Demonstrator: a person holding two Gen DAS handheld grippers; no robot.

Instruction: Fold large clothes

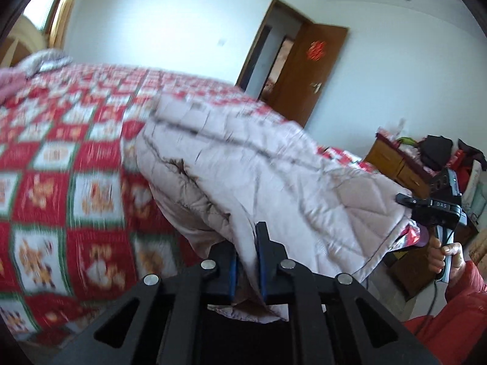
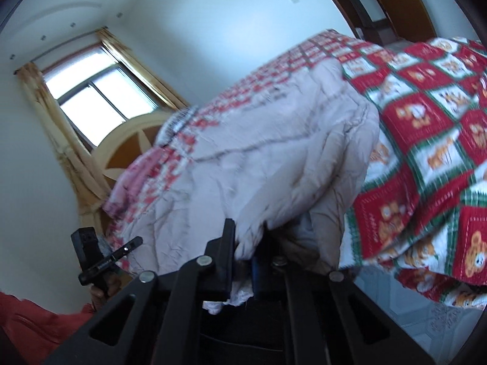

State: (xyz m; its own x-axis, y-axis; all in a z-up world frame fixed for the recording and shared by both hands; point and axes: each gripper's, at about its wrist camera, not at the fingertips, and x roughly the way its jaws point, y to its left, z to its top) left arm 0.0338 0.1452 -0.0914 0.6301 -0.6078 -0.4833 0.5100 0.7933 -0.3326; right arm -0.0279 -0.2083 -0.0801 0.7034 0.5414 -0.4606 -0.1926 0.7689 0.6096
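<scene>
A large pale quilted coat lies on a bed with a red, white and green bear-patterned cover. My left gripper is shut on the coat's near hem, with the cloth pinched between its blue pads and hanging out below. In the right wrist view the same coat rises from the bed cover, and my right gripper is shut on another part of the hem. The right gripper also shows at the coat's far corner, held by a hand in a red sleeve. The left gripper appears at lower left.
A brown door stands open behind the bed. A wooden cabinet piled with dark and red items stands at the right. A window with yellow curtains and a rounded headboard are at the bed's head. Pink bedding lies there.
</scene>
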